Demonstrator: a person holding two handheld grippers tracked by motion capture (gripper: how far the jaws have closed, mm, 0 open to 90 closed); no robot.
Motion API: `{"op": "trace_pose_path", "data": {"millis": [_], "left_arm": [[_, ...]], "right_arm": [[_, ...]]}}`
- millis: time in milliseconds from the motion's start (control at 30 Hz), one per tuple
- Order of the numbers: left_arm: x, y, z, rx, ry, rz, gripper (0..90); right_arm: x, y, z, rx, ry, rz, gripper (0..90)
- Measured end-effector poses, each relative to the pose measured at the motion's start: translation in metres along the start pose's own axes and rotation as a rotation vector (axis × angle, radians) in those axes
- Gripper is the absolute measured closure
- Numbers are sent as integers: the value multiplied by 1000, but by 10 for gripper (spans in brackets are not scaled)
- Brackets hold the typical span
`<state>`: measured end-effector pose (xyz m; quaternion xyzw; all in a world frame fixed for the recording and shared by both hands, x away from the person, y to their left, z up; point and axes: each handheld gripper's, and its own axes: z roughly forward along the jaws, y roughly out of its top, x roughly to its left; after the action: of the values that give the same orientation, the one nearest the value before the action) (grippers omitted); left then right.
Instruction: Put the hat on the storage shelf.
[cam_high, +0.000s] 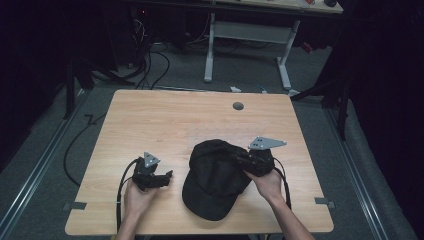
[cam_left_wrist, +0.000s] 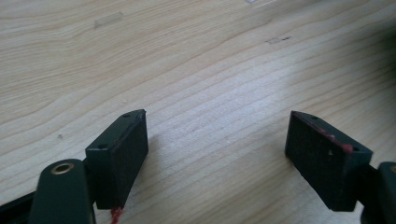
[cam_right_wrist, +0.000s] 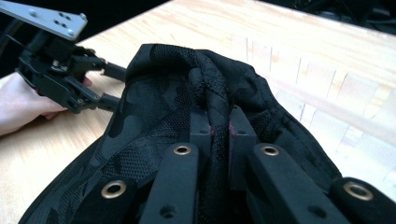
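Cap: a black cap (cam_high: 216, 177) of mesh and camouflage-patterned cloth is seen on the near half of the table, a little right of the middle, its brim turned toward the near edge and its crown toward the far side
Fold of cloth: in the right gripper view a ridge of the crown's fabric (cam_right_wrist: 218, 88) is drawn up and pinched, the rest of the crown slumping away to both sides
Right gripper: the right gripper (cam_high: 251, 159) is laid against the crown's right side, its jaws brought almost together on that ridge of fabric; the hold is on cloth alone, so it is judged shallow and liable to slip if pulled sharply
Left gripper: the left gripper (cam_high: 161, 178) is held just left of the cap, apart from it, jaws spread wide with bare wood between them
Table: a light wooden table (cam_high: 165, 115), with a small grey grommet (cam_high: 238, 106) near its far edge, well apart from the cap
Step in hand: the cap is judged to be held at one side while the second side is yet to be taken
How it is best done: the pinch should be kept steady and low; the open jaws should be brought in level from the left onto the crown's edge or brim, and closed on a full fold before anything is lifted
Risk: a one-sided lift would let the cap swing and sag
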<state>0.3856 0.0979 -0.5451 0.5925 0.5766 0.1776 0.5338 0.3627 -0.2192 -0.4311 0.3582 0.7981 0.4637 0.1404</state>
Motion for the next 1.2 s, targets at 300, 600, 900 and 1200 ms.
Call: {"op": "trace_pose_path", "data": {"millis": [300,600,900,1200], "left_arm": [[-15,5,-11,53,-129,-62,178],[-34,26,-33,88,-335,-163,175],[-58,36,-44,146,-469,-170,160],[-72,36,-41,205,-510,-175,150]], "right_arm": [[-3,11,-17,-46,18,-60,844],[-3,13,-25,-70,46,-91,844],[-2,14,-23,-80,63,-114,843],[2,14,-21,-87,84,-139,843]]}}
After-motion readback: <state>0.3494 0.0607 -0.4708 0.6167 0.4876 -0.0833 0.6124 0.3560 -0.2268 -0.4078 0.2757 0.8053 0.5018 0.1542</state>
